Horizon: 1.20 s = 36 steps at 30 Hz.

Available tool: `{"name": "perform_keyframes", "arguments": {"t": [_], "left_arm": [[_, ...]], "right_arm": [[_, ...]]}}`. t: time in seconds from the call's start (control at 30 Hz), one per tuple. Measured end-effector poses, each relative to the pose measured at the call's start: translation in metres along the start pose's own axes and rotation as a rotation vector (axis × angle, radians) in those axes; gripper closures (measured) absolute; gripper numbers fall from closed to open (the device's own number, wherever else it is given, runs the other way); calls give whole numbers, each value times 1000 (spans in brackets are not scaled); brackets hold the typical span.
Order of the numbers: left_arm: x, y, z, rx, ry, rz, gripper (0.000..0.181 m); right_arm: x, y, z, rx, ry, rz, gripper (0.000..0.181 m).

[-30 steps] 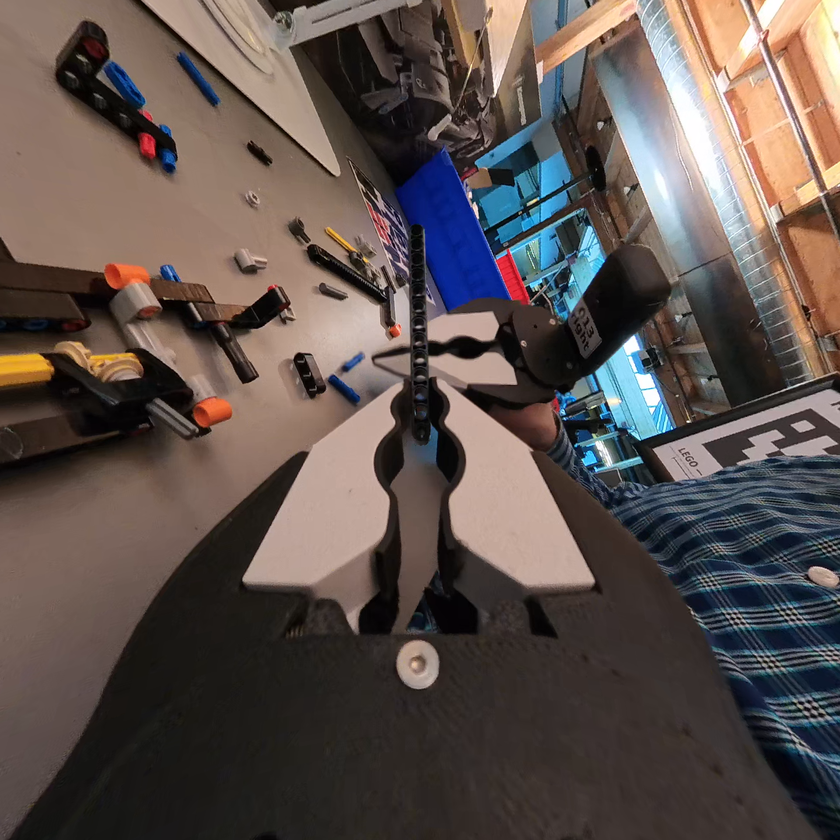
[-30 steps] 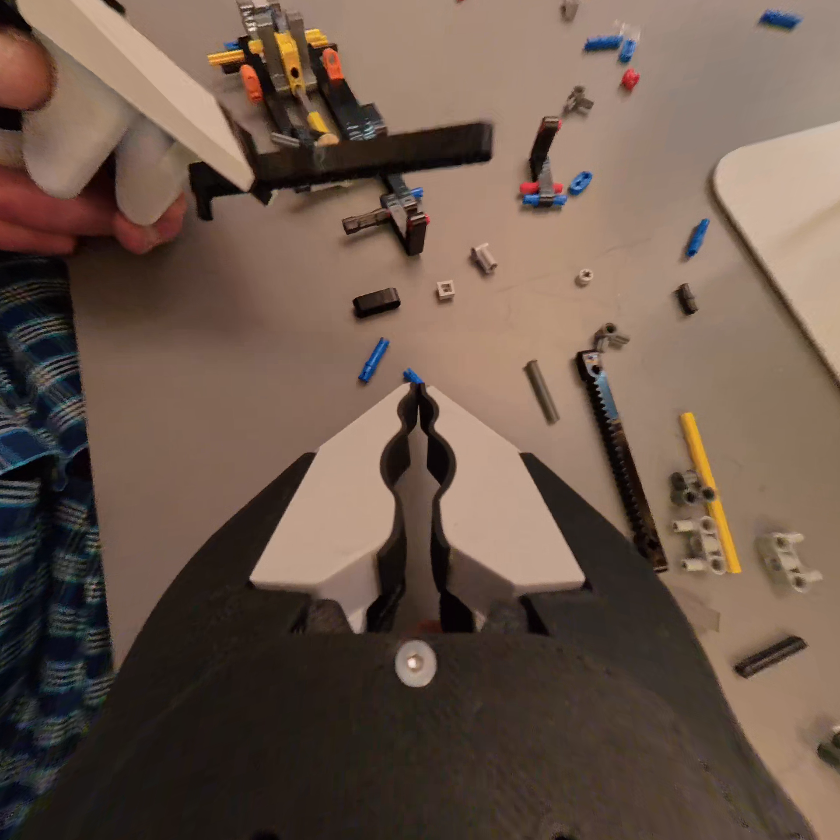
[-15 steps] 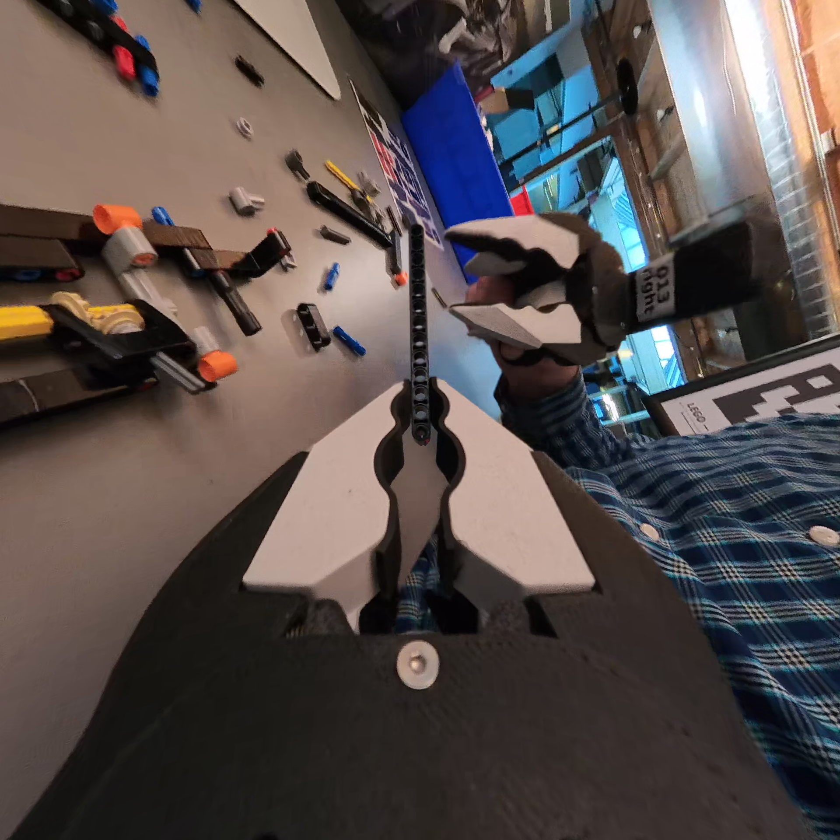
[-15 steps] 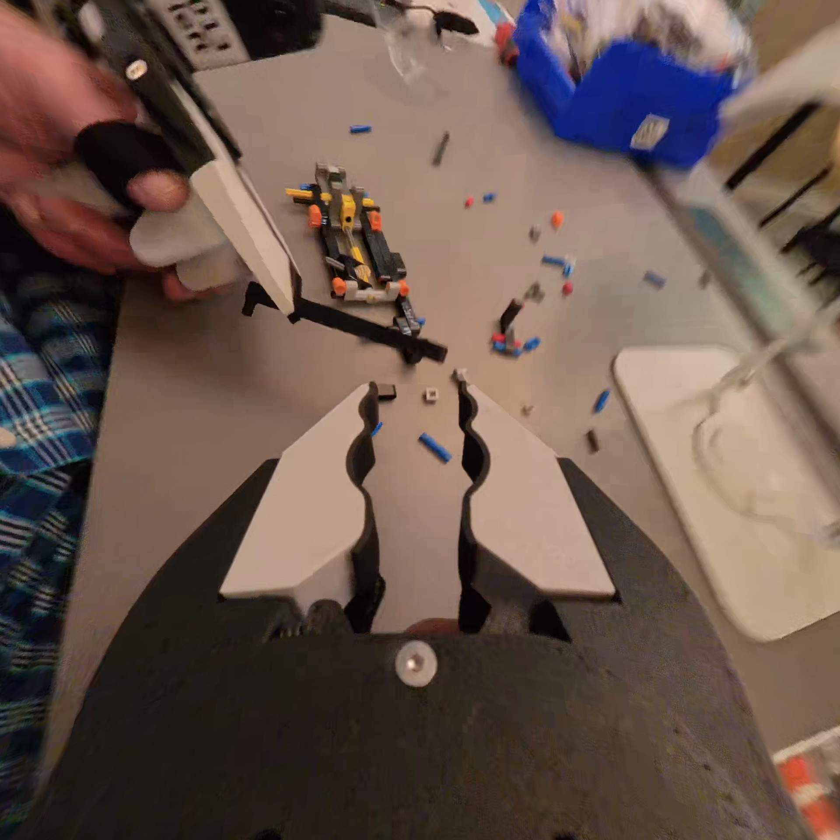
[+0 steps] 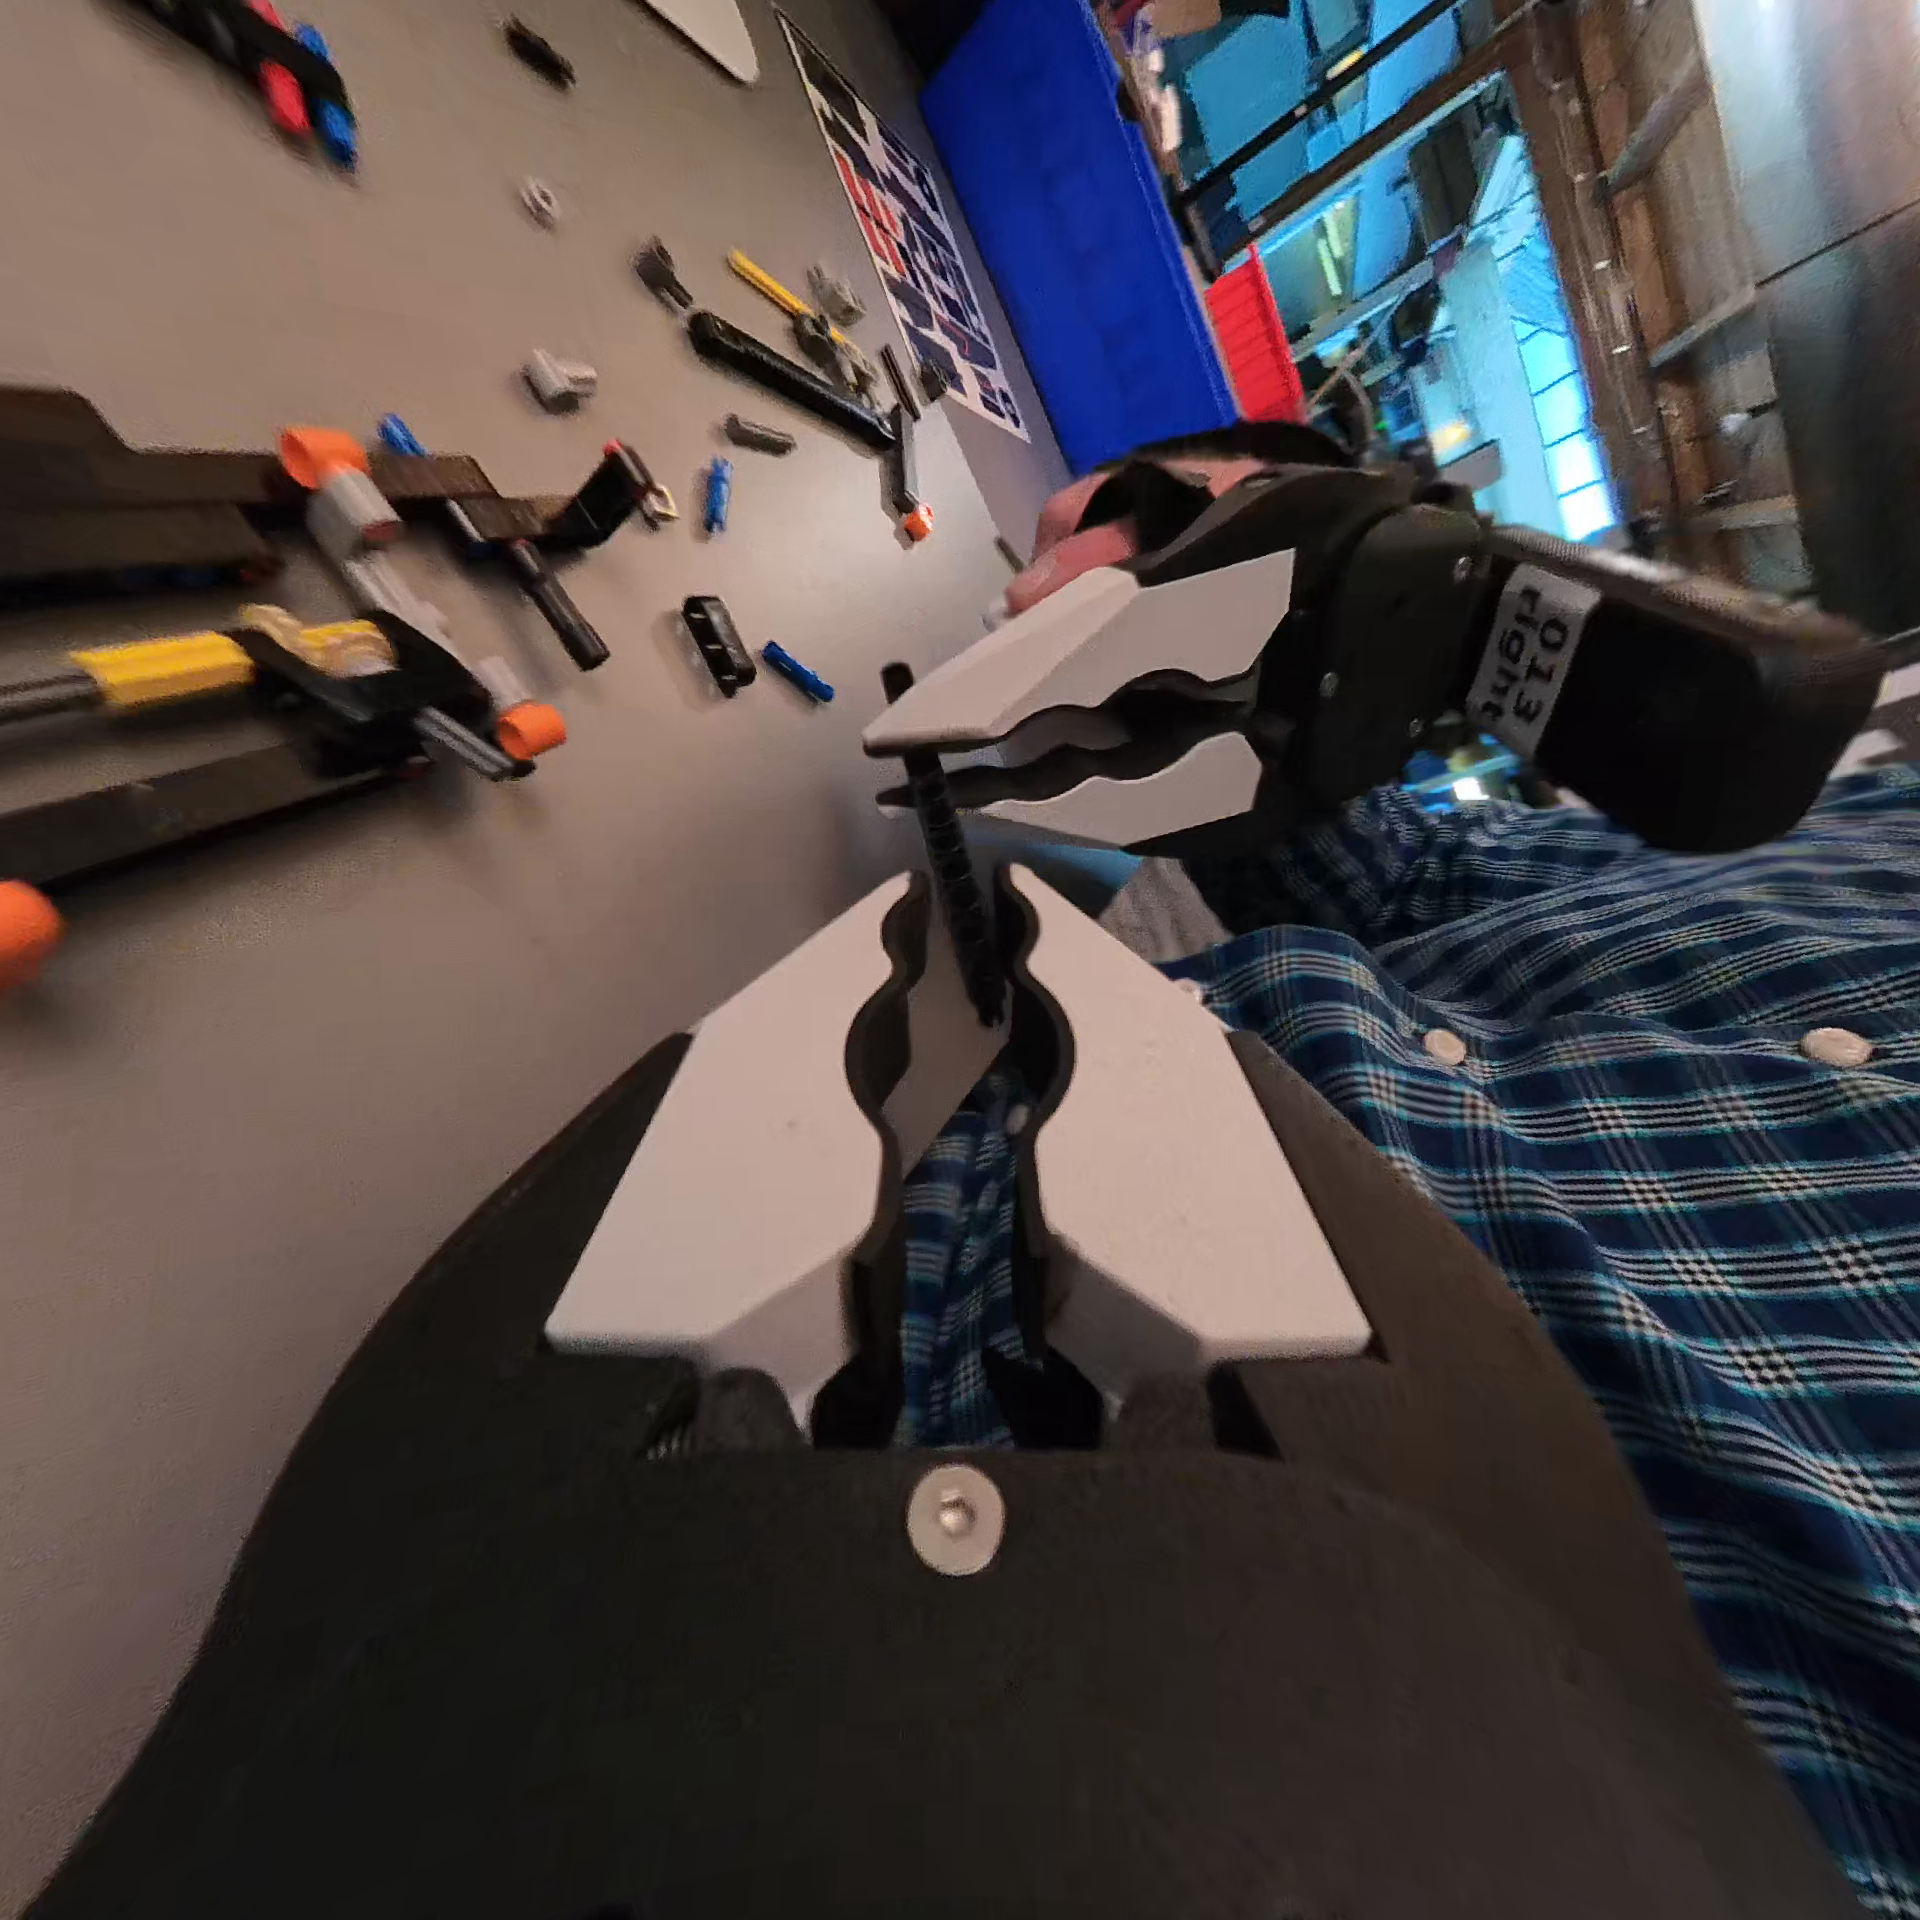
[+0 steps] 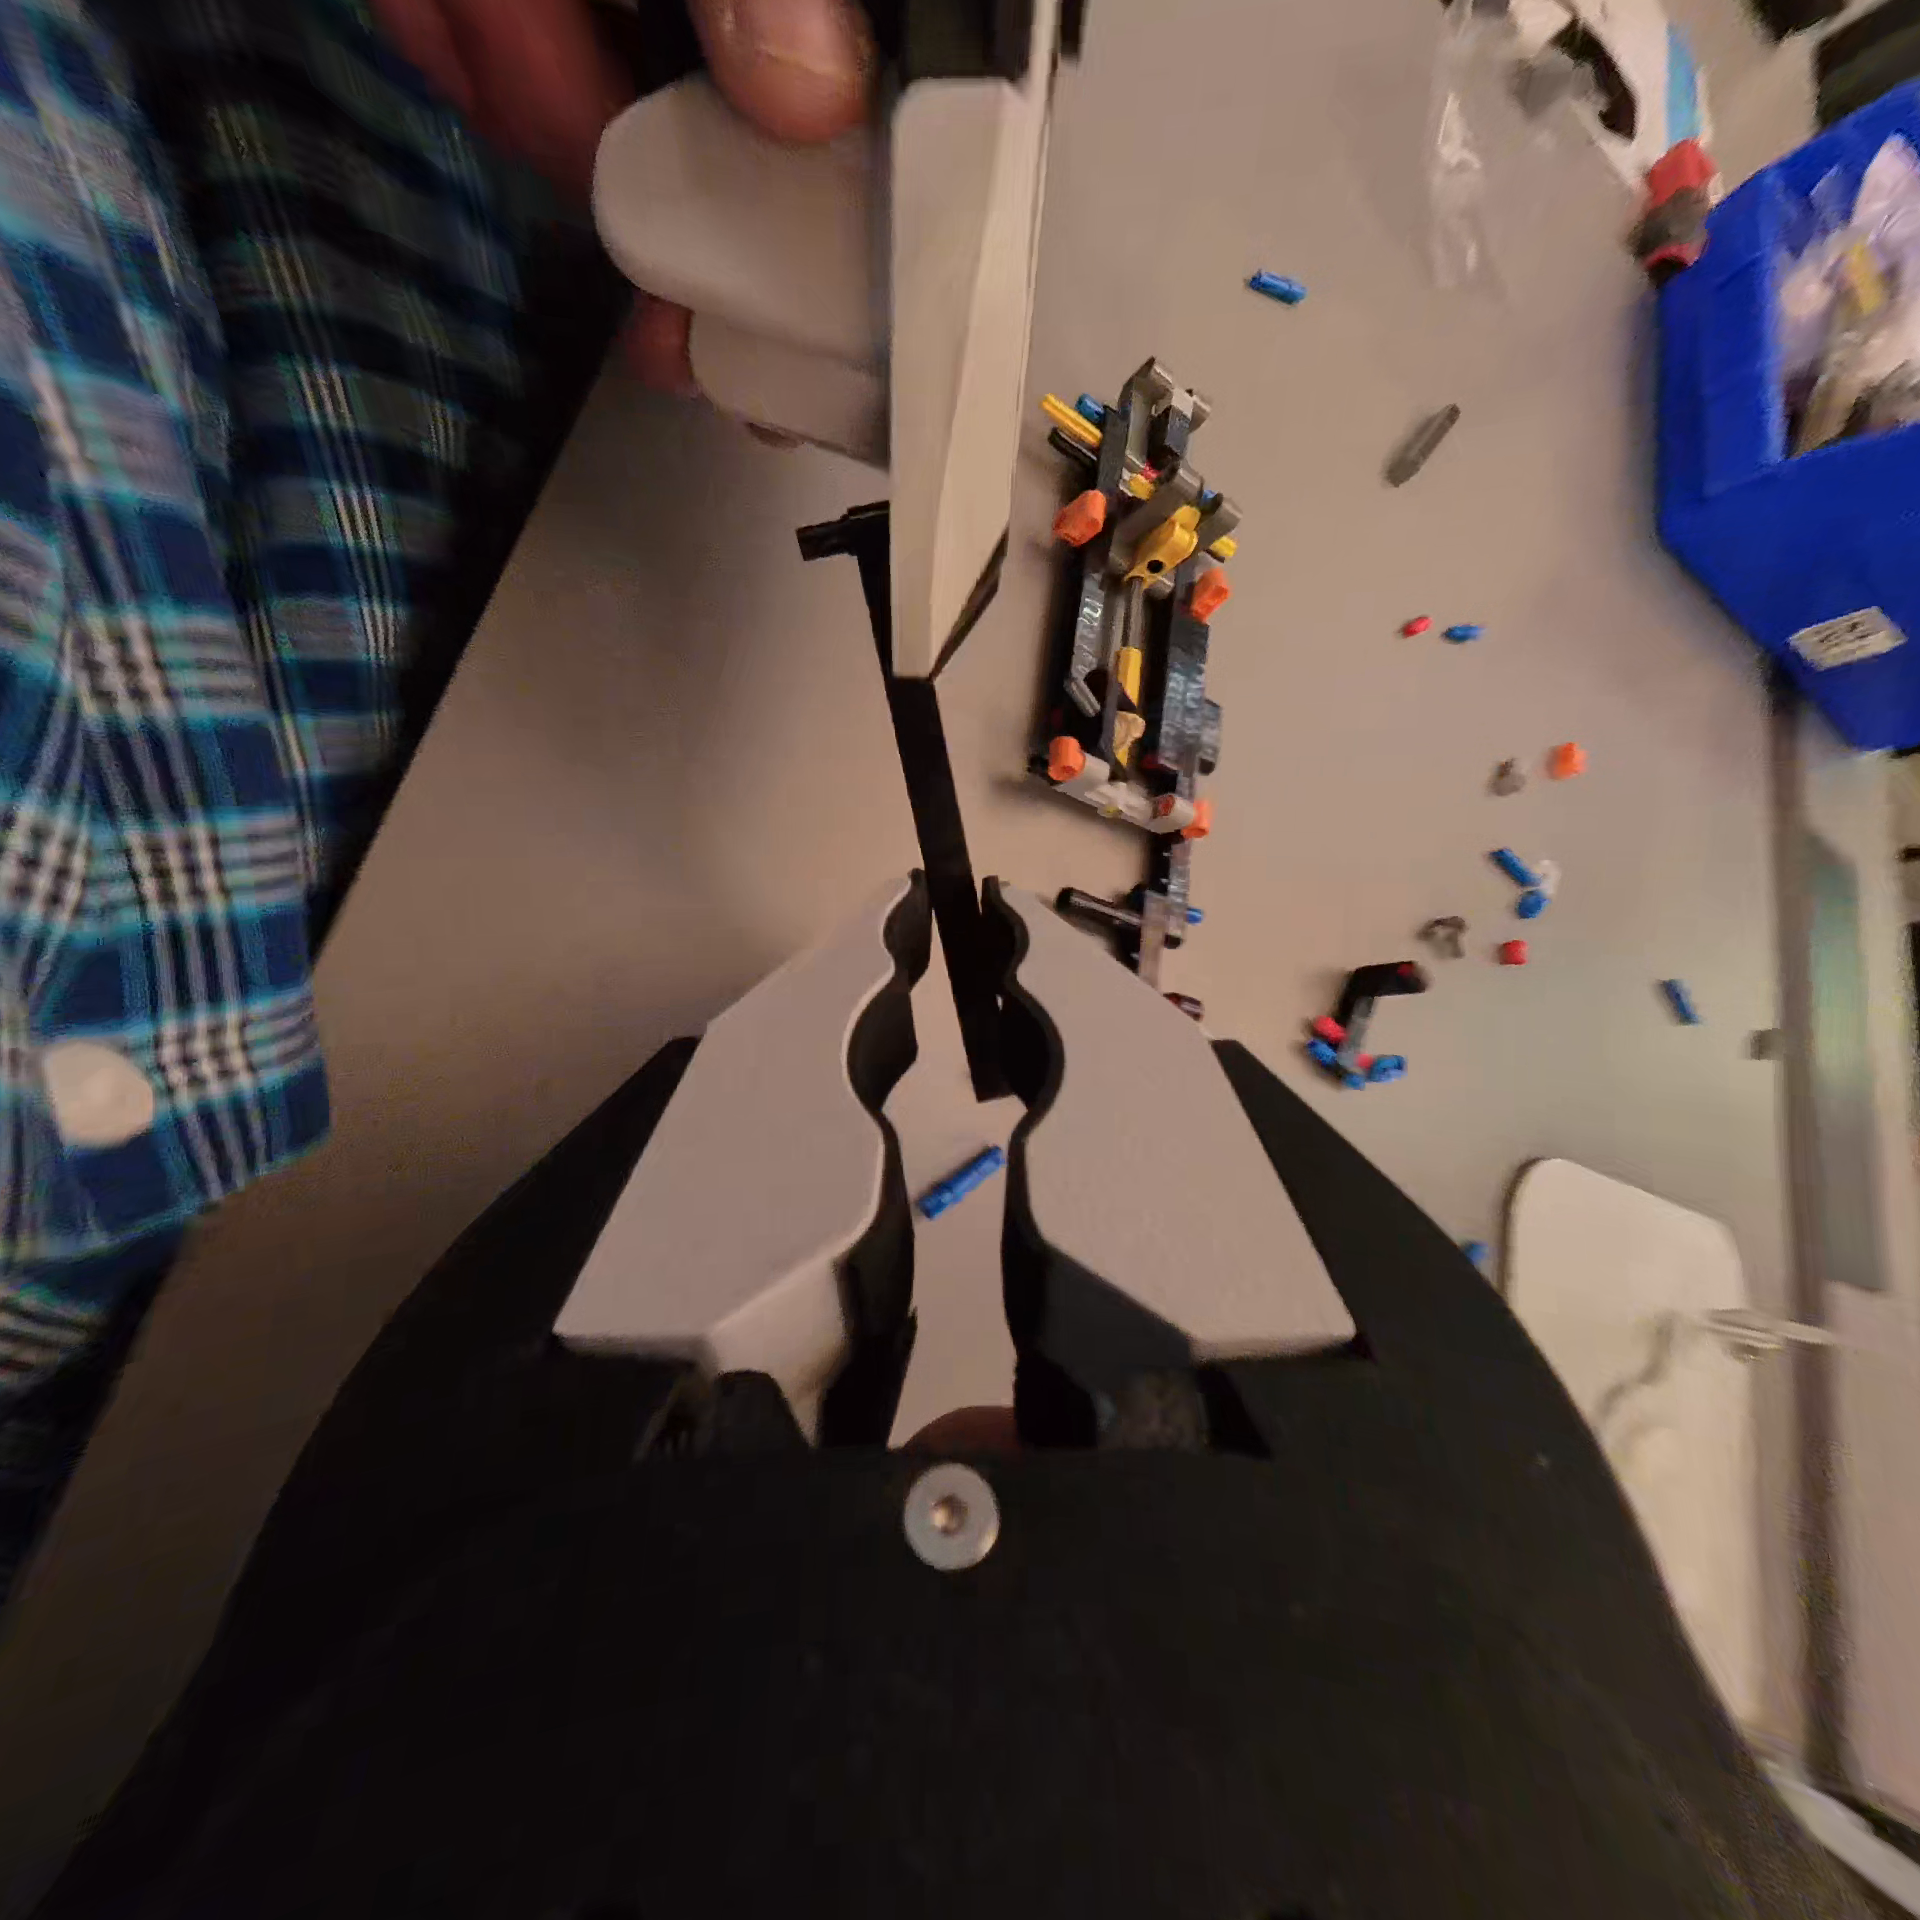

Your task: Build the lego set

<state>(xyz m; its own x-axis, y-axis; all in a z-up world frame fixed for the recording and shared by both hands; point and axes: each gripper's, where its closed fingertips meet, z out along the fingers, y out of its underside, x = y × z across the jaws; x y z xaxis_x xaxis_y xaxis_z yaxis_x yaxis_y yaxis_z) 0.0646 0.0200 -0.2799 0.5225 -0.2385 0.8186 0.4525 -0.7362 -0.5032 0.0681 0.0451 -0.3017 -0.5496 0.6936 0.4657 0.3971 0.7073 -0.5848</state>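
Observation:
A long black beam (image 5: 939, 842) is held off the grey table between both grippers. My left gripper (image 5: 961, 883) is shut on its near end, and the beam sits tilted between the jaws. My right gripper (image 5: 878, 769) comes in from the right and clamps the beam just beyond the left tips. In the right wrist view my right gripper (image 6: 953, 888) is shut on the beam (image 6: 921, 790), and a left finger (image 6: 966, 312) shows edge-on above. The partly built black, yellow and orange model (image 6: 1132, 623) lies on the table behind; it also shows in the left wrist view (image 5: 312, 665).
Loose pieces are scattered on the table: a blue pin (image 6: 961, 1184) under my right gripper, a black toothed rack (image 5: 790, 374), small blue, red and grey parts. A blue bin (image 6: 1797, 416) and a white board (image 6: 1621, 1351) lie right. A plaid shirt (image 5: 1558, 1143) is close by. Between my right fingertips and the blue pin (image 6: 961, 1184) there is roughly 7 centimeters.
My right gripper opened and swung away, then came back and closed on the black beam. The beam now sits tilted in my left gripper, whose jaws stand slightly wider.

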Motion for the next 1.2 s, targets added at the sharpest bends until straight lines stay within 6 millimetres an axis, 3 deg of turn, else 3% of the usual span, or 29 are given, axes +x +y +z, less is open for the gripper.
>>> {"name": "perform_keyframes", "arguments": {"t": [0.17, 0.3, 0.43, 0.5, 0.57, 0.73, 1.0, 1.2], "left_arm": [[-11, -8, -39, -18, -202, 187, 142], [-21, -35, -76, 12, -369, 420, 135], [-51, -51, -96, -109, -567, 695, 120], [-71, -47, -100, -238, -629, 827, 116], [-87, -45, -100, -327, -648, 908, 110], [-103, -44, -94, -427, -612, 1033, 95], [-113, -43, -81, -469, -544, 1055, 100], [-115, -26, -73, -478, -537, 979, 113]], "right_arm": [[-2, 4, 16, -43, -63, 182, 176], [-4, 8, 25, -70, -106, 263, 177], [-9, 17, 34, -145, -155, 299, 177], [-12, 17, 37, -167, -174, 307, 176], [-13, 14, 39, -170, -192, 307, 176], [-10, 11, 44, -191, -203, 310, 171], [-8, 12, 44, -166, -213, 338, 175], [-3, 18, 42, -147, -208, 388, 176]]}}
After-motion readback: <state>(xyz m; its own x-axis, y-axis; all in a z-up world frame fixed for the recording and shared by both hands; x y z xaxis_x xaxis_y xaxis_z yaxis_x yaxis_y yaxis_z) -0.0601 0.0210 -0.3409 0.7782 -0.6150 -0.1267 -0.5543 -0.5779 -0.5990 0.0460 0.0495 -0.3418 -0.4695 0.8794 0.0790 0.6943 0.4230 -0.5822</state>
